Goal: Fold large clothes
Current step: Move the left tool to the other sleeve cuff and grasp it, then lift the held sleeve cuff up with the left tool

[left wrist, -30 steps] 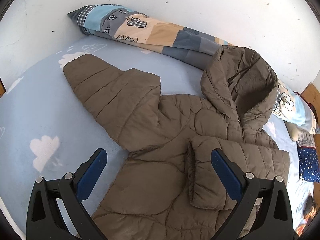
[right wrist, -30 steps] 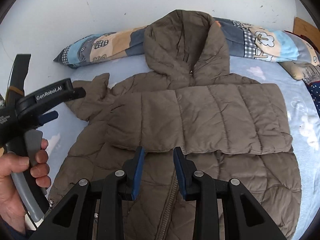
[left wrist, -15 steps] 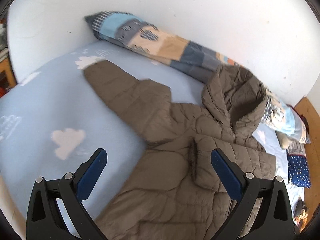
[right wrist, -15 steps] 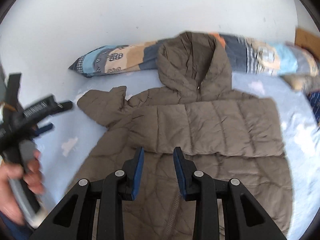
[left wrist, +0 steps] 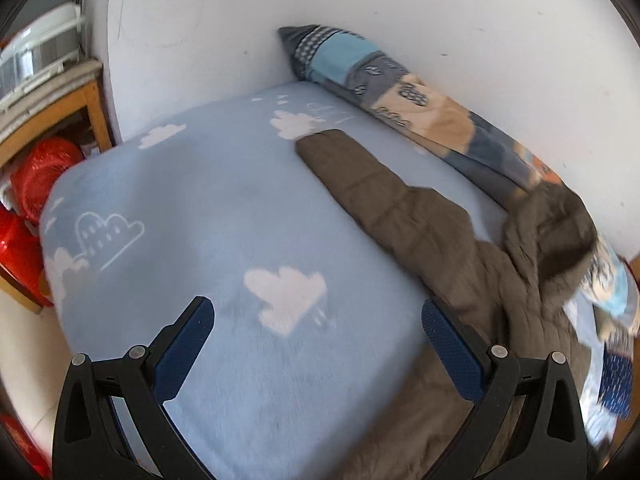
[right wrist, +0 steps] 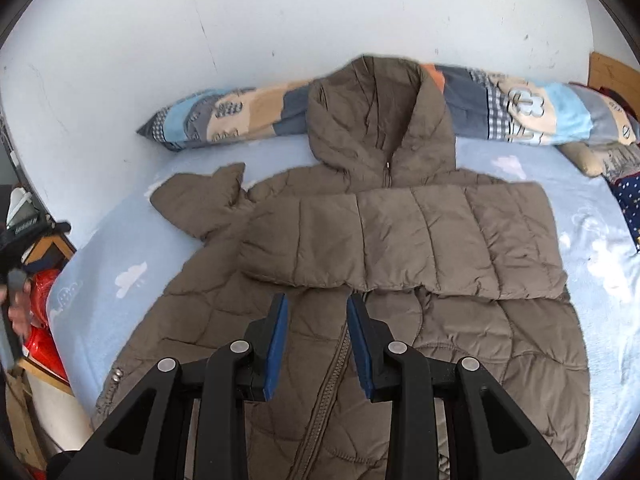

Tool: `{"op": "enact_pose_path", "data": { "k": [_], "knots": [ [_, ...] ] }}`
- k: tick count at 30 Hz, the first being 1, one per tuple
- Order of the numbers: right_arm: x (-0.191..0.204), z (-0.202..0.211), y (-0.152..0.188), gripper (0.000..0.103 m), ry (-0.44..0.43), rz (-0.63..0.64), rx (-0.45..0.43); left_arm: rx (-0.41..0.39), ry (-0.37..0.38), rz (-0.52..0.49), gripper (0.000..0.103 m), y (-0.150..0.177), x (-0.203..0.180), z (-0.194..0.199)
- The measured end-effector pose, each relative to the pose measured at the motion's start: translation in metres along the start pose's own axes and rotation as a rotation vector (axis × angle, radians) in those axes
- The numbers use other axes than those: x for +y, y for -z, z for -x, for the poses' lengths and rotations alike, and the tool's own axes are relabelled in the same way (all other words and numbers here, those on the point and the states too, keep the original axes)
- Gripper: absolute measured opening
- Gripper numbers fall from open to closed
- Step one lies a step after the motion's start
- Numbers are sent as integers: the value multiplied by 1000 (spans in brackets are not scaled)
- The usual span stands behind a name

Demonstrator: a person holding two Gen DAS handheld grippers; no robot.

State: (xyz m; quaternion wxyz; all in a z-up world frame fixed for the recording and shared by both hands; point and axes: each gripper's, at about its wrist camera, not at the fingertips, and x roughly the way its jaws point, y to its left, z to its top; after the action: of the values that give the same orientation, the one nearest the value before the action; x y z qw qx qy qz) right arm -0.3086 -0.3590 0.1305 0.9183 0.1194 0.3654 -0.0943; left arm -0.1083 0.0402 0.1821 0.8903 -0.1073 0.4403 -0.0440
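A brown quilted hooded jacket (right wrist: 360, 320) lies front up on the light blue bed (right wrist: 600, 320). Its right sleeve (right wrist: 400, 240) is folded across the chest. Its left sleeve (right wrist: 200, 200) lies spread out to the left, also seen in the left wrist view (left wrist: 380, 200). The hood (right wrist: 380, 120) rests against the pillows. My right gripper (right wrist: 316, 308) hovers above the zipper below the folded sleeve, jaws a little apart and empty. My left gripper (left wrist: 316, 316) is wide open and empty above the bed, left of the jacket (left wrist: 480, 320).
Patterned pillows (right wrist: 520, 108) line the white wall, also seen in the left wrist view (left wrist: 400, 92). A wooden stand with red bags (left wrist: 40, 184) is off the bed's left edge. A dark dotted cloth (right wrist: 628, 208) lies at the far right.
My left gripper has swung left, away from the jacket body, and now faces the bare bed and the spread sleeve. My right gripper has pulled back and up a little.
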Motion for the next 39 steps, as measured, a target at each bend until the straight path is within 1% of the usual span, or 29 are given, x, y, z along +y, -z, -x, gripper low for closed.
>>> {"op": "enact_pose_path", "data": {
  "k": [1,3,5,7,8,9,10,11,12,14,17,20,23,26,28,31,32,33,34,35,36,38,39],
  "knots": [
    [-2,-6,-2,33,5,-4,15,11,9,26,103,-11,5,-14],
    [-6,-11,-7,33,0,-16,17,49,56,81,103,-38,15,-46],
    [-10,-13,-11,33,-15,-32,19,79,97,115,103,-60,16,-76],
    [-10,-15,-11,33,-21,-20,21,101,135,164,103,-81,20,-106],
    [-9,-17,-11,33,-20,-8,30,106,161,212,100,-96,26,-127],
    [-9,-20,-10,33,-25,-5,38,110,171,237,94,-103,29,-138],
    [-8,-22,-10,33,-35,-4,47,117,189,286,90,-115,35,-158],
    [-7,-24,-9,33,-44,1,53,115,205,322,80,-123,39,-172],
    [-6,-26,-9,33,-42,8,58,109,215,345,75,-128,41,-180],
    [-4,-30,-7,33,-37,28,65,98,227,396,75,-141,47,-208],
    [-3,-34,-5,33,-37,31,85,98,247,433,75,-154,51,-238],
    [-2,-36,-5,33,-51,25,91,113,291,482,75,-158,55,-267],
    [-2,-41,-4,33,-47,23,97,121,289,496,75,-164,56,-291],
    [-1,-48,-2,33,-54,13,123,119,315,504,75,-169,54,-309],
    [0,-51,-1,33,-61,11,133,125,318,498,74,-170,51,-321],
    [4,-53,1,33,-55,28,139,93,332,495,74,-174,47,-330],
    [4,-54,1,33,-53,30,139,83,334,493,71,-175,46,-331],
    [4,-55,2,33,-54,30,140,78,338,483,51,-176,43,-332],
    [4,-55,2,33,-54,28,142,83,335,475,35,-177,42,-333],
    [3,-55,2,33,-54,24,143,113,356,468,16,-176,40,-338],
    [2,-55,2,33,-53,21,141,119,376,470,14,-175,39,-338],
    [0,-52,1,33,-48,10,131,84,378,456,13,-175,38,-327],
    [-1,-52,0,33,-49,2,127,78,386,458,13,-174,38,-322]
  ]
}}
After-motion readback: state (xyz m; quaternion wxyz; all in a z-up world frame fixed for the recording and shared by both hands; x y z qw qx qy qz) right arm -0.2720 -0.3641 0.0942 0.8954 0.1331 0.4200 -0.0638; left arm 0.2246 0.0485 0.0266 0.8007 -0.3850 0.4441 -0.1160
